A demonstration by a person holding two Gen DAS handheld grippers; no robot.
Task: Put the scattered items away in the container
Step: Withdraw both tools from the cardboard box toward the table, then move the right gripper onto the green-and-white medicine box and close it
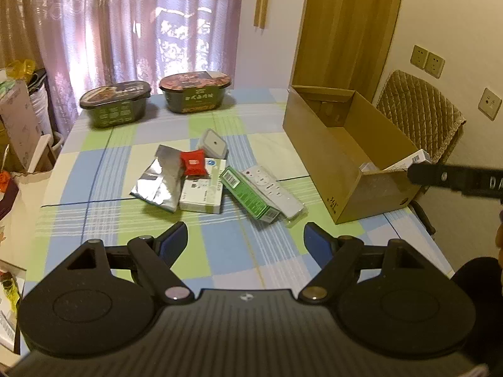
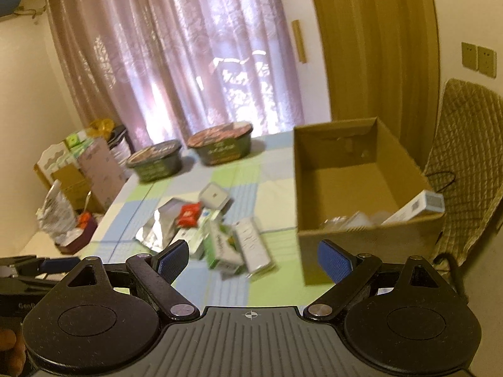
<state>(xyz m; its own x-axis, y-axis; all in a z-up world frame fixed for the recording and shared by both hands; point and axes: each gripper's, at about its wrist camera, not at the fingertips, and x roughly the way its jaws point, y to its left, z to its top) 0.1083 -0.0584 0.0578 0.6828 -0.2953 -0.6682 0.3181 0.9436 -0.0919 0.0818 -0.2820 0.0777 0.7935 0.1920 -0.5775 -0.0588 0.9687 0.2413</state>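
Scattered items (image 1: 217,179) lie ahead of both spread, empty hand-held grippers (image 1: 245,238) (image 2: 253,256)

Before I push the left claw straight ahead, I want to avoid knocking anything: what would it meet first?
Probably the white box or the green box at the near edge of the pile; bare tablecloth lies before them. Depth is unclear, and the open left claw holds nothing.

a table under a blue, green and cream checked tablecloth (image 1: 226,251) carries an open cardboard box (image 1: 327,160) at right and two lidded instant-meal bowls (image 1: 114,103) (image 1: 196,92) at the far edge. at centre lie a silver foil pouch (image 1: 158,182), a white carton (image 1: 202,193), a green carton (image 1: 248,196), a bagged white remote (image 1: 272,191) and a small grey lidded container (image 1: 213,143).
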